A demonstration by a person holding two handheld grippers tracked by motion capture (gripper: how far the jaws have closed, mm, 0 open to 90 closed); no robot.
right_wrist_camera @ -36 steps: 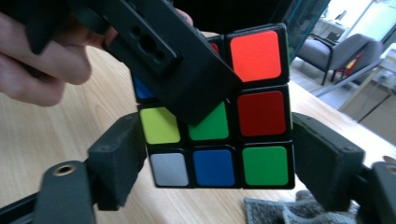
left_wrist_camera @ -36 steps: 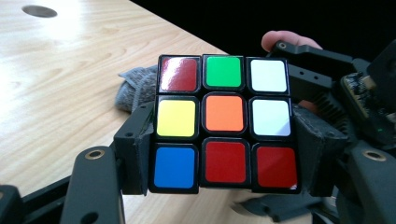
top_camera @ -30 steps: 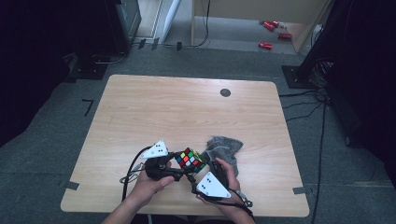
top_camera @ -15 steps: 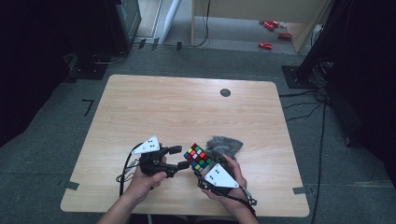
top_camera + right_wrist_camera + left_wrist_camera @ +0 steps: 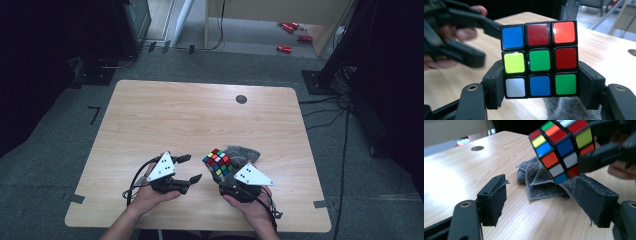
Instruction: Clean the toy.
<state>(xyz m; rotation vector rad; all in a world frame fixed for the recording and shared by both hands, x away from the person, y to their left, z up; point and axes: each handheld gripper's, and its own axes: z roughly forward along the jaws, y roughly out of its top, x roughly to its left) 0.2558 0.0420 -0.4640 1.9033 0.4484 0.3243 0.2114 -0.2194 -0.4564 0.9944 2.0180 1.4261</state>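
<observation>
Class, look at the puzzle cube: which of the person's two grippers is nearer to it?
Right. The right gripper grips the puzzle cube between its jaws; the left gripper, jaws open, sits apart beside it.

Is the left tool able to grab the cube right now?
Probably yes. The left tool is open, and nothing lies between it and the cube, held up by the right tool over the cloth.
</observation>
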